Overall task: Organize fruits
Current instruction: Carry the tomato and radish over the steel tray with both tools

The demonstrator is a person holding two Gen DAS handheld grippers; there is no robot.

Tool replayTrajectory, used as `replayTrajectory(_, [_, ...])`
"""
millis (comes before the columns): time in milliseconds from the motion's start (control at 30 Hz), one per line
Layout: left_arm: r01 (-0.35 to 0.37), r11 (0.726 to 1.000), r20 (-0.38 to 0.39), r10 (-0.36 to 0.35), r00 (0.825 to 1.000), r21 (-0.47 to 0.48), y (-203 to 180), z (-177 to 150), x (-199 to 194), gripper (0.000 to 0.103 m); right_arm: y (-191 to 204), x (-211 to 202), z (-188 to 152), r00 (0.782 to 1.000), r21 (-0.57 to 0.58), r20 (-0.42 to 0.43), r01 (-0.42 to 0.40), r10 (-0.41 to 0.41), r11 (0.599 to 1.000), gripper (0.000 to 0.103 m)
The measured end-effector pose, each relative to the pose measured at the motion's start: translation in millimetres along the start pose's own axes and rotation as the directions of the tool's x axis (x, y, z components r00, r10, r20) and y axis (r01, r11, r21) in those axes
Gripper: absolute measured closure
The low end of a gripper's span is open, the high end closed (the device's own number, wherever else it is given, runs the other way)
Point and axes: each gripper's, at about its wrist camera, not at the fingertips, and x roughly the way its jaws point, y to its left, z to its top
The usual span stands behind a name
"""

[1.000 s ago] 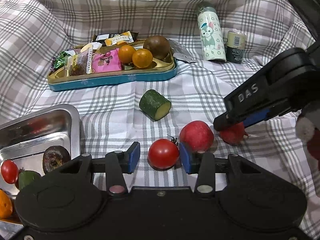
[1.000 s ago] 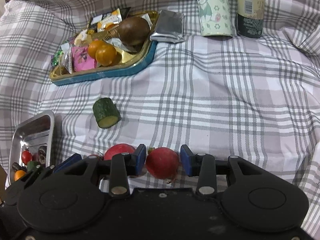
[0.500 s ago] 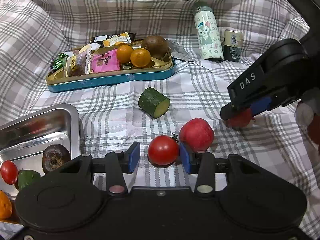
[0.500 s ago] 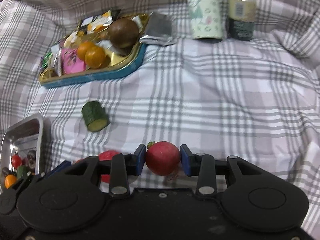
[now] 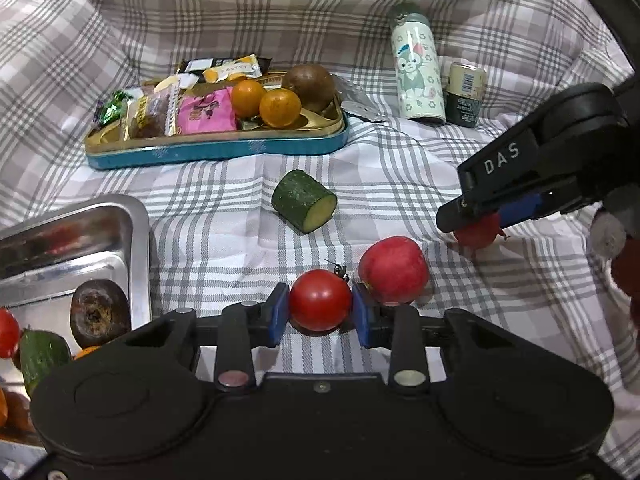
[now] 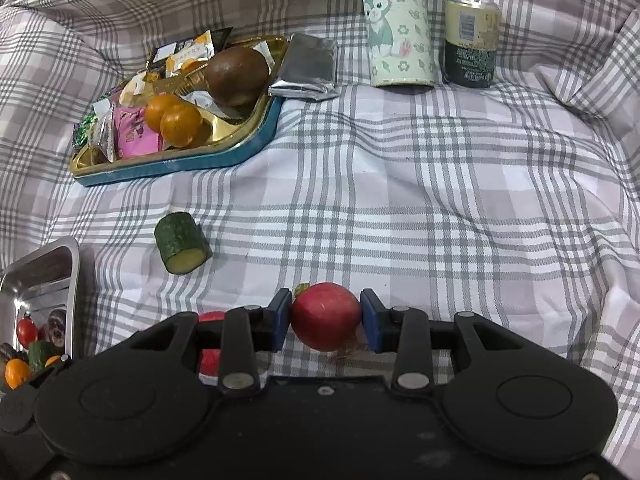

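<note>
Since 1 s ago, left gripper (image 5: 320, 311) jaws closed onto tomato (image 5: 320, 299); right gripper (image 6: 325, 319) jaws clamped on radish (image 6: 325, 316), lifted off cloth (image 6: 420, 200).

Rumpled grey plaid cloth (image 6: 440, 184), evenly lit

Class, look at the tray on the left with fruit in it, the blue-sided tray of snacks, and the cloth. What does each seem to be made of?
Left tray: bare metal, likely steel; shiny and mirror-like. Snack tray: probably painted tin; glossy gold inside, teal wall. Cloth: woven fabric, matte, plaid, creased.
</note>
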Motion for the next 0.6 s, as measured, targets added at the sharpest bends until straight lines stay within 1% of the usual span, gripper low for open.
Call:
replayTrajectory(133, [-0.011, 0.999, 0.003, 0.011, 1.000, -0.044, 4, 5, -5, 0.061, 3, -7, 0, 0.999, -0.010, 0.040, -0.020, 0.021, 1.000, 0.064])
replayTrajectory(433, [-0.048, 0.996, 0.067, 0.053, 0.996, -0.077, 15, 20, -34, 0.061, 13, -21, -2, 0.990, -0.033, 0.119, -0.065, 0.069, 0.997, 0.064])
replayTrajectory(600, [-0.084, 0.992, 0.073, 0.090, 0.993, -0.093, 29, 25, -46, 0.061, 23, -29, -2, 0.981, -0.052, 0.162, -0.098, 0.105, 0.994, 0.064])
